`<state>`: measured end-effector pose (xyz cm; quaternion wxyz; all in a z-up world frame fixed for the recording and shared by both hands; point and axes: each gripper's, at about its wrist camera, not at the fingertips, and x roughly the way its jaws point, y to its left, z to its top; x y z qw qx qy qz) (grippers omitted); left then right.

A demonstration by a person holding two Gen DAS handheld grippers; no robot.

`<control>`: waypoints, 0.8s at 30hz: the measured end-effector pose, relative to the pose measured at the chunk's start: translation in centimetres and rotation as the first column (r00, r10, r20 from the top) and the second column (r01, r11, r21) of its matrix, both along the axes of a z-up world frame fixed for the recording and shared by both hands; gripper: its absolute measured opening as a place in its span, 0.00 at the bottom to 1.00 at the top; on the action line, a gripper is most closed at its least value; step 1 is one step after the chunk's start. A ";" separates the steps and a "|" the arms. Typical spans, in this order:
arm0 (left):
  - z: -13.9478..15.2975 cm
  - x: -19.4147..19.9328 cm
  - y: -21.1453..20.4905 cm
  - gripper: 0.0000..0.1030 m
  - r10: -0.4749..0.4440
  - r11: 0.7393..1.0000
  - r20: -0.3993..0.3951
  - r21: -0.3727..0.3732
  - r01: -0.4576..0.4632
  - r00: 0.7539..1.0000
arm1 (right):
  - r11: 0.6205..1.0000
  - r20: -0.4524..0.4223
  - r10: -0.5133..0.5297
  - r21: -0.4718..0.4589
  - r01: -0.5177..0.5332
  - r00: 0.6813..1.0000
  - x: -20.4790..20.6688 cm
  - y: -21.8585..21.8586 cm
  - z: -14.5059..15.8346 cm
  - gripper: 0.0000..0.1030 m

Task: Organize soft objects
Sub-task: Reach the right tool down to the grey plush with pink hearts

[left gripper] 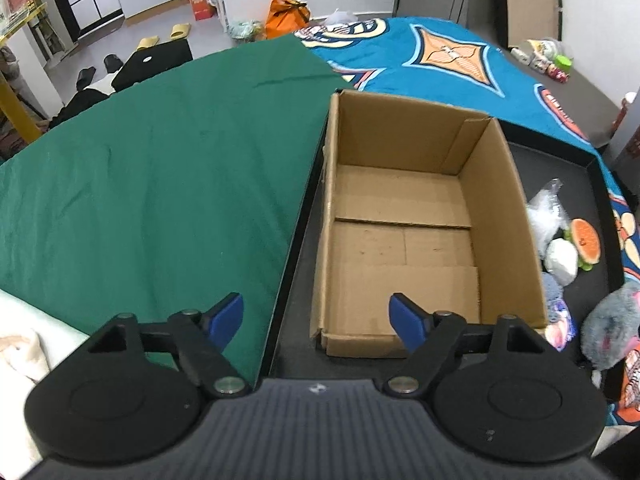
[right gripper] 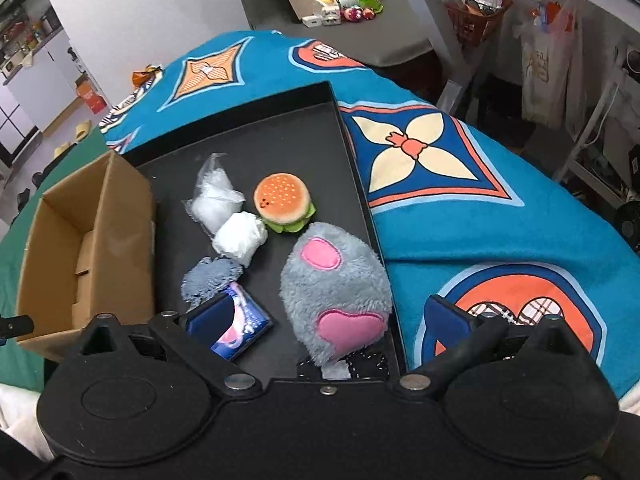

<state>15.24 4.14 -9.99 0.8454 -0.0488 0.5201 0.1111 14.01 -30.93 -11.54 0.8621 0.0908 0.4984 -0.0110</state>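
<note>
An empty cardboard box (left gripper: 400, 240) stands open at the left end of a black tray (right gripper: 280, 140). My left gripper (left gripper: 318, 318) is open above the box's near left corner, with nothing between its blue pads. In the right wrist view the tray holds a grey plush with pink patches (right gripper: 336, 280), a burger plush (right gripper: 282, 200), two white bagged bundles (right gripper: 216, 196), a blue knit piece (right gripper: 212, 280) and a blue packet (right gripper: 244, 324). My right gripper (right gripper: 330, 318) is open over the grey plush, and its pads are clear of the plush.
A green cloth (left gripper: 160, 180) covers the surface left of the box (right gripper: 80, 240). A blue patterned blanket (right gripper: 480, 220) lies behind and to the right of the tray. Small bottles and toys (right gripper: 348, 8) sit on a grey surface beyond. Bags and shelves crowd the far right.
</note>
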 end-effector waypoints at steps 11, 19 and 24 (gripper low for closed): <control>-2.5 1.4 0.1 0.62 0.013 1.000 -0.038 0.005 -0.013 0.999 | 0.999 -0.036 -0.026 -0.042 0.025 0.999 1.3 0.3 -2.5 0.99; -3.6 2.0 -0.6 0.51 -0.021 1.000 -0.046 0.010 0.021 0.999 | 0.996 -0.063 -0.035 -0.083 0.030 0.997 2.2 0.8 -4.1 0.98; -4.1 2.2 -0.8 0.25 -0.048 0.999 -0.047 -0.003 0.048 0.998 | 0.996 -0.073 -0.043 -0.086 0.037 0.996 2.5 0.8 -4.9 0.77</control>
